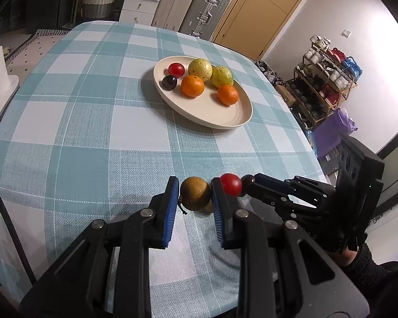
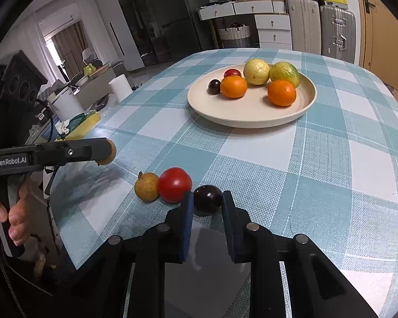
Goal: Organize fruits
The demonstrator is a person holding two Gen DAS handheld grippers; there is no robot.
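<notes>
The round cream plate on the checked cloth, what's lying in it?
The round cream plate holds two oranges, two yellow-green fruits, one red fruit and one dark fruit. Anything behind them is hidden.

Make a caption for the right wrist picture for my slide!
Right gripper shut on a dark plum, beside a tomato, plate of fruit beyond.

Plate [image 2: 252, 116] with six fruits far on the table [image 2: 331, 185]; three loose fruits nearer, in a row.
</notes>
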